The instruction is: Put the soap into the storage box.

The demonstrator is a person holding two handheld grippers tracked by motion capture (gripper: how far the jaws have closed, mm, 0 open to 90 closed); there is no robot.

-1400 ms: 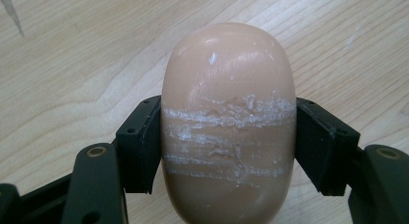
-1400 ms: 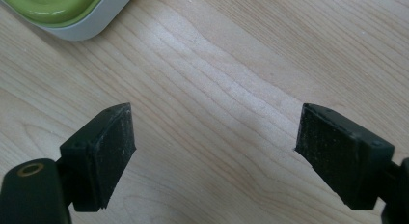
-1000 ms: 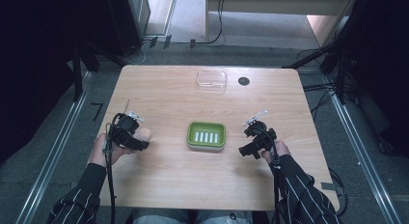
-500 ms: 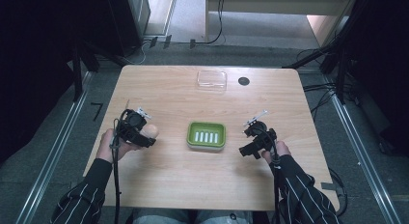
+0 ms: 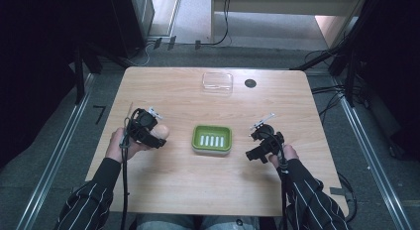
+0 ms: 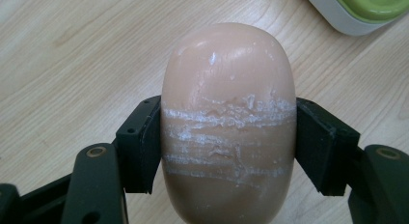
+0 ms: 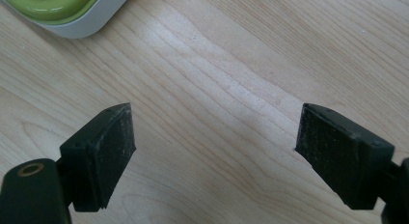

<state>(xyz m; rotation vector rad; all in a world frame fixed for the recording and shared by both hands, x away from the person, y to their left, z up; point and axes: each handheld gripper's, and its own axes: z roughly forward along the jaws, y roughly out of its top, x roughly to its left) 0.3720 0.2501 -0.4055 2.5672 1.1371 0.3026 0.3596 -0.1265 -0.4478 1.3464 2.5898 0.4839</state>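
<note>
Clamped between the black jaws of the left gripper [image 6: 226, 151], a smooth, peach-coloured oval bar of soap [image 6: 227, 122] carries chalky white scrape bands across its middle. Compared with half a second ago, this gripper sits slightly nearer the green soap dish [image 5: 212, 140], whose slotted insert has a pale grey rim. The right gripper [image 7: 214, 154] hangs over bare, light-grained wooden table [image 5: 297, 96], jaws spread wide and empty. A clear plastic lid [image 5: 217, 82] lies near the far edge, well apart from the dish.
</note>
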